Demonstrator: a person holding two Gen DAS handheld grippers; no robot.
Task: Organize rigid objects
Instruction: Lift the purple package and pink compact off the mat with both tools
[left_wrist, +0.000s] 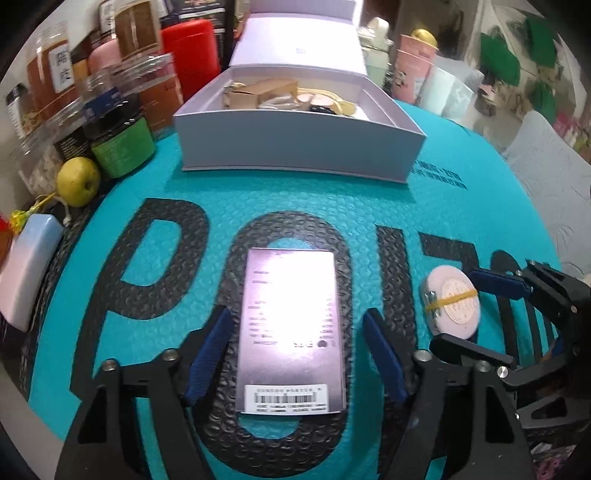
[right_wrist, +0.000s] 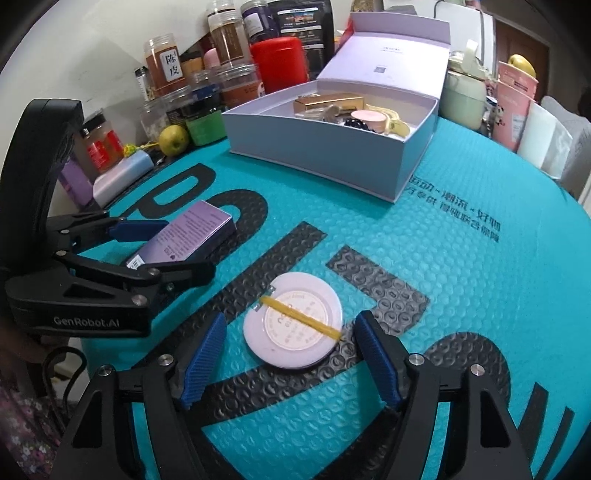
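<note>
My left gripper (left_wrist: 295, 354) and right gripper (right_wrist: 290, 354) gape around the purple carton (left_wrist: 293, 332) and round compact (right_wrist: 293, 328) (neither gripped yet), so closing comes next, then the open gift box (right_wrist: 314, 155).

Glare is washing out most of the print on the purple box (left_wrist: 293, 332) in the left wrist view, leaving only the barcode strip readable as a shape. The near wall of the open white box (left_wrist: 295, 147) is hiding the lower parts of the items inside it, so they are blending into a jumble. The jars (left_wrist: 48, 74) at the far left are blurring towards the picture's edge.
</note>
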